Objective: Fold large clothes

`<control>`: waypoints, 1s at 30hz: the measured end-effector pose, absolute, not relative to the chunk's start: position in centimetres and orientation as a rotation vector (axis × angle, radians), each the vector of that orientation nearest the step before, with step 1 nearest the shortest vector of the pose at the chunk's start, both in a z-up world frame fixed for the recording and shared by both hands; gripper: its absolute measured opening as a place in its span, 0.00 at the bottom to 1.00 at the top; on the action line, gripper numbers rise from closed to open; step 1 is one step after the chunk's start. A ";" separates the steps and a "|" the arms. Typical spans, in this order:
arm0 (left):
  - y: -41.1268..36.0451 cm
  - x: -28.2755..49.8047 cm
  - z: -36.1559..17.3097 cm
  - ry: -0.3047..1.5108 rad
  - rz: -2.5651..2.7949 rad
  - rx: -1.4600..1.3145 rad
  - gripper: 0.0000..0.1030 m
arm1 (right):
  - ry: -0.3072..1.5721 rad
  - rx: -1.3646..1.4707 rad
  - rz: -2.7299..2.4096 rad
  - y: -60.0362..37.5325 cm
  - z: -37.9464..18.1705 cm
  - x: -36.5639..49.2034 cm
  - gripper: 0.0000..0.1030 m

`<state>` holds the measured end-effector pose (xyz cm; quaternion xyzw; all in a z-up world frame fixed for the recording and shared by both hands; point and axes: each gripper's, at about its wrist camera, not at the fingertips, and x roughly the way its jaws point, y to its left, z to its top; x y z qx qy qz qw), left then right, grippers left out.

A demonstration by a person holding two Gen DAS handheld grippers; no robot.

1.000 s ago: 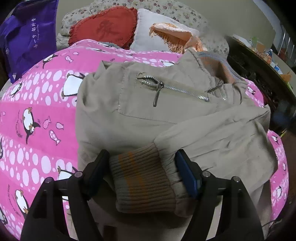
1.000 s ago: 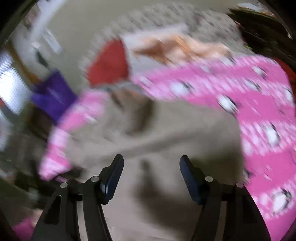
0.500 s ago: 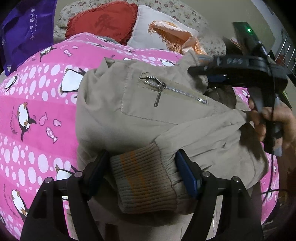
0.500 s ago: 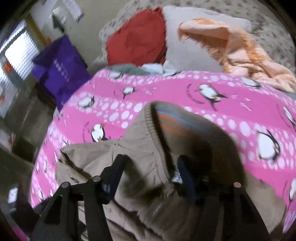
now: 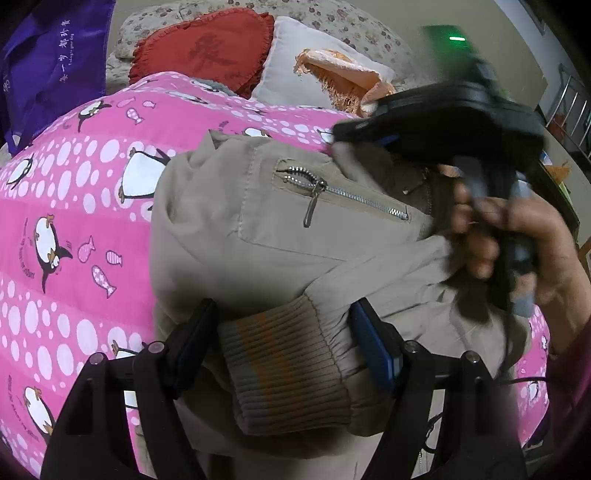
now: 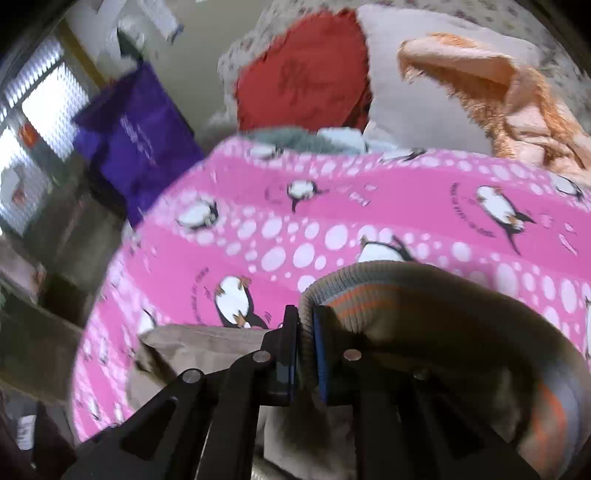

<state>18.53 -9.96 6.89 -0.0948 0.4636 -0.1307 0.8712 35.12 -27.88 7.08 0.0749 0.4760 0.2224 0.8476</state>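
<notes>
While my right gripper closes on the beige jacket's ribbed collar, my left gripper grips its striped cuff between wide fingers.

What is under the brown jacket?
The jacket lies on a pink penguin blanket, which shows all around it. Whatever sits beneath the jacket's middle is covered, so I cannot tell.

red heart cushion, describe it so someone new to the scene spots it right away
Past the far edge of the pink penguin blanket, cushions lean on a floral backrest. The red heart cushion sits left of the white pillow. It is the only heart-shaped one, with a ruffled edge and a dark character on its middle.
</notes>
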 end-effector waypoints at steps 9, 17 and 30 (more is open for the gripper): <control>-8.8 17.2 7.9 0.947 -0.238 -0.236 0.72 | 0.882 0.006 0.419 -32.4 10.4 25.7 0.71; -7.0 12.8 11.2 0.898 -0.234 -0.264 0.72 | 0.773 0.251 0.394 -36.7 13.4 19.2 0.86; -6.7 4.1 12.4 0.899 -0.290 -0.261 0.72 | 0.765 0.903 0.730 -42.1 12.7 2.4 1.00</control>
